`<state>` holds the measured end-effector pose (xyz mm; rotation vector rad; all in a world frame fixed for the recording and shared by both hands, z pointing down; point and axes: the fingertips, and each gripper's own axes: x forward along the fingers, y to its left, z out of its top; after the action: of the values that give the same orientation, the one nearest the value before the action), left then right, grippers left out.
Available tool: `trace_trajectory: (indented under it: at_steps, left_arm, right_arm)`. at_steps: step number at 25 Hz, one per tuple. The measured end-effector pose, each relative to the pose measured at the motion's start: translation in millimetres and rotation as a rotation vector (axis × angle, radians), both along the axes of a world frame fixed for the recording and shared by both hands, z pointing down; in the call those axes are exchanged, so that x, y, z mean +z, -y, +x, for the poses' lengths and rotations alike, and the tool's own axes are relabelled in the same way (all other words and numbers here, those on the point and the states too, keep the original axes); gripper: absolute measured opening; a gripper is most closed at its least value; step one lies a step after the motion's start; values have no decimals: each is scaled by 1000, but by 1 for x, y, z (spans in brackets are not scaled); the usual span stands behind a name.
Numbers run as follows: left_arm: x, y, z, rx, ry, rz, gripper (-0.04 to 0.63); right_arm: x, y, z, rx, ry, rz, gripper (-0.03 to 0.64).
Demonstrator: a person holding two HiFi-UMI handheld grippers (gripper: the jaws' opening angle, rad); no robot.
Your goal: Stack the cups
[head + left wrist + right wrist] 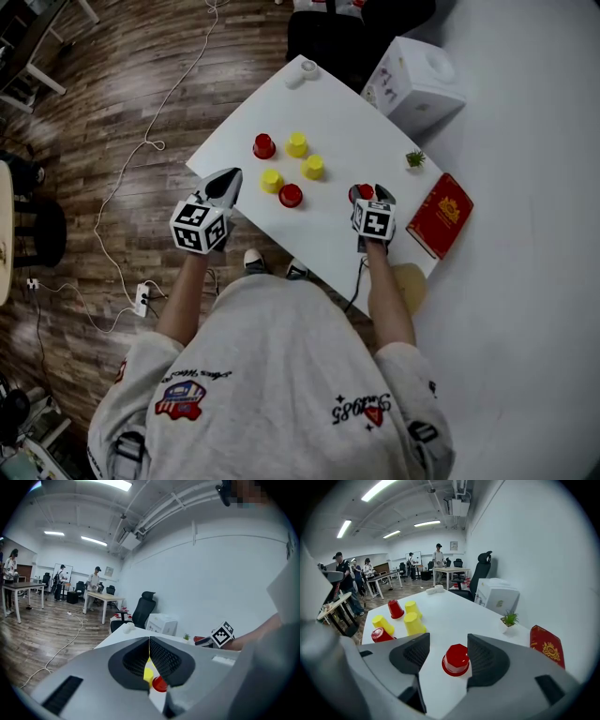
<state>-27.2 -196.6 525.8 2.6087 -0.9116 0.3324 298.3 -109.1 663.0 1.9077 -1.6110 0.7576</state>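
Six cups out on the table (347, 112), one framed by our right gripper (372, 194)

Our right jaws stood wide either side of an upturned red cup (456, 659) at centre right of the head view. Our left gripper (229, 178), centre left, kept nothing between its closed jaws. Three yellow cups (297, 144) and two other red cups (264, 145) stood mid-frame.

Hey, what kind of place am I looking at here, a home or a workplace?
Most likely a shared office or lab room. A black office chair stands behind the white table, there are more desks with people standing at them, and strip lights hang from an open ceiling.
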Motion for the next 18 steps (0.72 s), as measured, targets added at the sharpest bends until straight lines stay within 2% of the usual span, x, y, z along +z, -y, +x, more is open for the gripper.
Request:
trace_trajectory:
  at_steps: [5, 10, 13, 15, 18]
  left_arm:
    - [0, 2, -10, -18, 10, -4, 6]
    - [2, 6, -24, -50, 21, -2, 6]
    - [4, 8, -33, -70, 23, -4, 6]
    - [5, 9, -37, -78, 23, -7, 6]
    - [6, 10, -40, -79, 22, -11, 6]
  right_arm:
    - [20, -1, 9, 21, 44, -71, 256]
    - [43, -4, 18, 36, 40, -126, 253]
    - [47, -4, 23, 40, 17, -140, 220]
    - [47, -2, 22, 32, 12, -139, 222]
    - [38, 11, 12, -11, 15, -95, 222]
